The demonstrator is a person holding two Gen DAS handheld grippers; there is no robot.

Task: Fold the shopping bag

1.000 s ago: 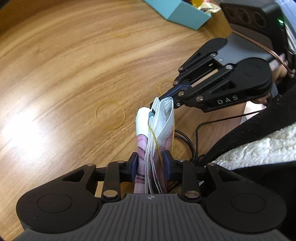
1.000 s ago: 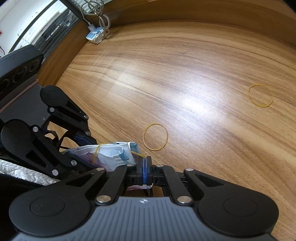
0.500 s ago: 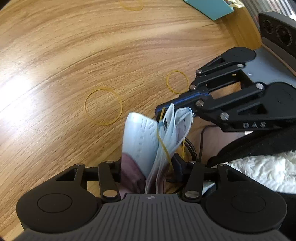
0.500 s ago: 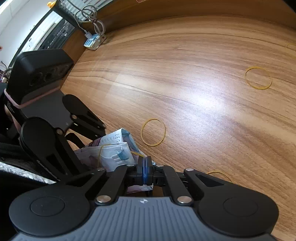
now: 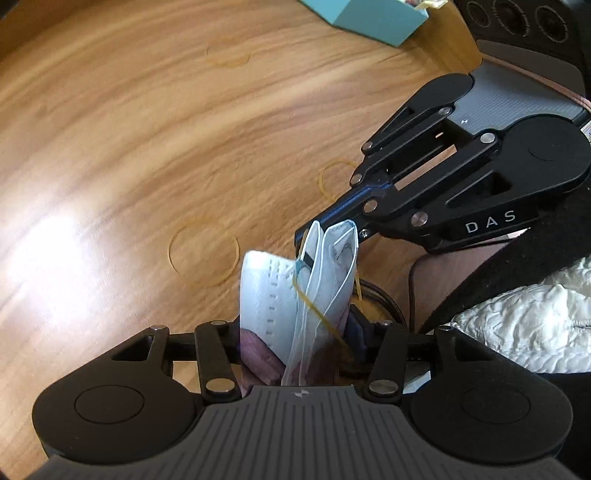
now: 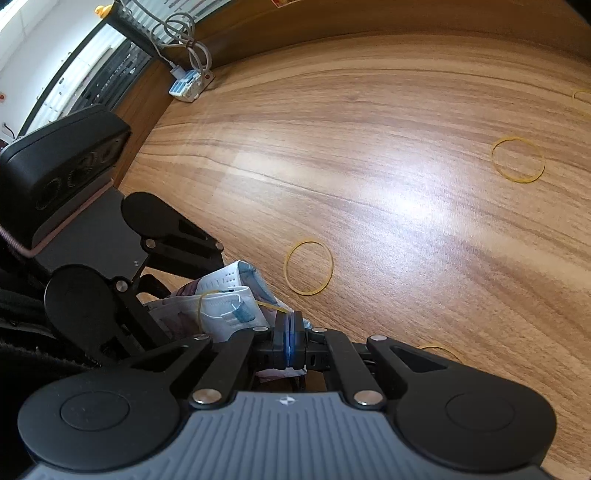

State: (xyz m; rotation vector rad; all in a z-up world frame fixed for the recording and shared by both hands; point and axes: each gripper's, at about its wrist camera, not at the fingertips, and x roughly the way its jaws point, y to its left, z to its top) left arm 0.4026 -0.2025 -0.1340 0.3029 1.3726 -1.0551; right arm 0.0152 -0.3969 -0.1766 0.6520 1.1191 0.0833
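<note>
Shopping bag (image 5: 295, 295), folded into a thick white and pale-blue bundle with a pinkish print low down, stands upright between the two claws above the wooden desk (image 5: 129, 147). A yellow rubber band (image 5: 314, 310) is looped over the bundle and runs slanting across its folds. Left claw (image 5: 295, 339): jaws have just been opening and now stand about half apart, with the lower end of the bundle between them; whether the pads still press on it cannot be told. Right claw (image 6: 290, 341): jaws fully together, pinching a stretch of the rubber band beside the bag's top edge; in the left wrist view its tip (image 5: 314, 229) meets the bundle's upper corner. Loose rubber bands lie flat on the desk, one near the bundle (image 6: 308, 267), another well apart (image 6: 518, 160). Teal box (image 5: 365, 14) sits at the far desk edge. Dark sleeve and quilted white fabric (image 5: 517, 321) show to the right.
</note>
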